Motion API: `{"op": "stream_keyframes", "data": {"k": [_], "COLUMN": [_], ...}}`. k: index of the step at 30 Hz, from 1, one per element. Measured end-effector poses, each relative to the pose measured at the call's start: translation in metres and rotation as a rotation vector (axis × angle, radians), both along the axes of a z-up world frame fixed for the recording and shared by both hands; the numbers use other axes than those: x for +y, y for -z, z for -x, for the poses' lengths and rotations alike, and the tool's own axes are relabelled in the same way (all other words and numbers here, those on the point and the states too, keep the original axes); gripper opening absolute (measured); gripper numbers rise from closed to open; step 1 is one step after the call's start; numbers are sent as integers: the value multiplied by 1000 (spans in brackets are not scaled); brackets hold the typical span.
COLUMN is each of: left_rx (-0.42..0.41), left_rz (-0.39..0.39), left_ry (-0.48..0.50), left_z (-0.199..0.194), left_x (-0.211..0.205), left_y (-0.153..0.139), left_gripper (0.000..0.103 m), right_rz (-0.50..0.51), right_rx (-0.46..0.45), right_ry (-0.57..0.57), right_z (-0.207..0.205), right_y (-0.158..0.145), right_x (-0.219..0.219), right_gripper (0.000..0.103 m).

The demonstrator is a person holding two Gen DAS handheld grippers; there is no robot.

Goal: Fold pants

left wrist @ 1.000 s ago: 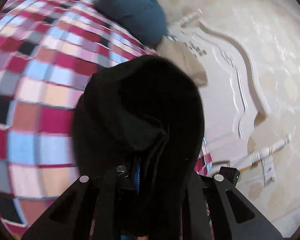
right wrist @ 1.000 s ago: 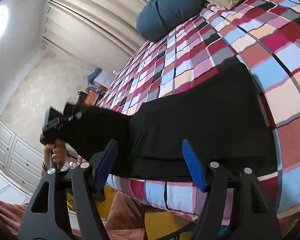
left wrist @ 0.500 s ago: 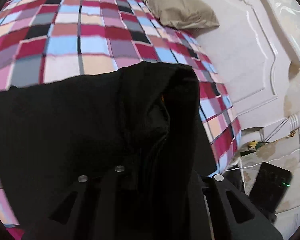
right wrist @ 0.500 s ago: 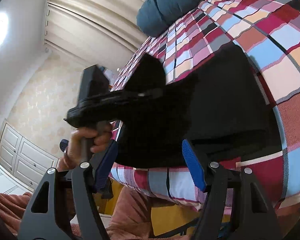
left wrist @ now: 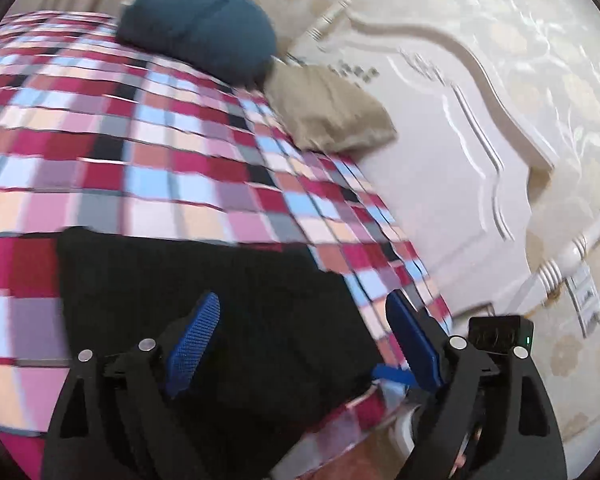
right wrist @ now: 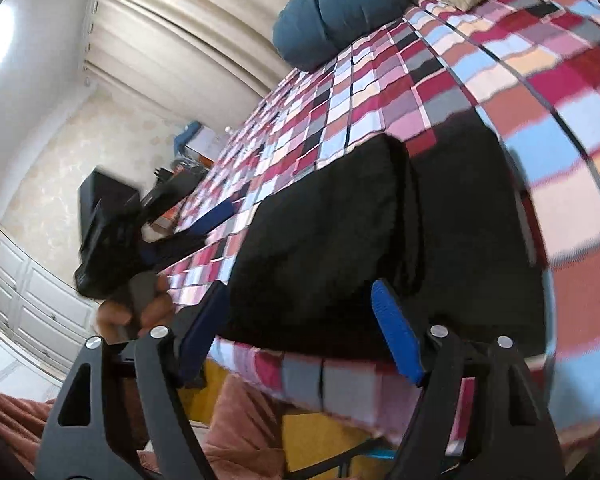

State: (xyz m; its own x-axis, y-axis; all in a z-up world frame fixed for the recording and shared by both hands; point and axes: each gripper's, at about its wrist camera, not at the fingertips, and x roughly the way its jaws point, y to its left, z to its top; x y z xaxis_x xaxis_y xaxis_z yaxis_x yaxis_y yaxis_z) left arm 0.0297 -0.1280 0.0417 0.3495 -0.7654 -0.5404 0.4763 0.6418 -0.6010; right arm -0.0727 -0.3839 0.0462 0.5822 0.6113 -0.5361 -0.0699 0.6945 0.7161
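Observation:
The black pants (left wrist: 204, 304) lie folded flat on the checkered bedspread (left wrist: 140, 168) near the bed's edge; in the right wrist view the pants (right wrist: 364, 232) show a folded layer on top. My left gripper (left wrist: 304, 340) is open and empty just above the pants' near edge. It also shows in the right wrist view (right wrist: 204, 224), held in a hand at the left, open. My right gripper (right wrist: 296, 332) is open and empty, at the bed's edge in front of the pants.
A blue cushion (left wrist: 200, 28) and a tan pillow (left wrist: 328, 108) lie at the head of the bed by the white headboard (left wrist: 440, 184). White cabinets (right wrist: 28, 288) and curtains (right wrist: 188, 32) stand beyond. A reddish blanket (right wrist: 236, 432) lies below the bed's edge.
My left gripper carried the pant fabric over onto the rest of the pants, then let go and opened. The pants now lie folded. My right gripper stayed open.

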Motion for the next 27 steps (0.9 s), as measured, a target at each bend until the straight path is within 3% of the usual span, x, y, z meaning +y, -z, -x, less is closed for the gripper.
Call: {"op": "stream_keyframes", "data": {"k": [4, 7, 14, 17, 23, 27], "left_rx": [20, 87, 152, 181, 237, 220], "left_rz": [-36, -18, 1, 18, 11, -17], "left_ry": [-115, -187, -224, -242, -277, -288], "left_z": [-7, -7, 8, 11, 15, 17], "left_x": [51, 89, 121, 126, 123, 120], "left_y": [21, 45, 78, 87, 99, 100], "left_gripper": [84, 84, 85, 85, 86, 88], "right_rz": [30, 52, 39, 18, 74, 61], "right_rx": [57, 118, 203, 223, 250, 244], "right_ry": [-8, -7, -45, -66, -81, -83], "right_z": [-33, -55, -71, -73, -73, -71], "right_y": [6, 21, 48, 55, 63, 65], "right_x": [-5, -9, -2, 5, 14, 14], "right_gripper": [74, 74, 72, 54, 21, 17]}}
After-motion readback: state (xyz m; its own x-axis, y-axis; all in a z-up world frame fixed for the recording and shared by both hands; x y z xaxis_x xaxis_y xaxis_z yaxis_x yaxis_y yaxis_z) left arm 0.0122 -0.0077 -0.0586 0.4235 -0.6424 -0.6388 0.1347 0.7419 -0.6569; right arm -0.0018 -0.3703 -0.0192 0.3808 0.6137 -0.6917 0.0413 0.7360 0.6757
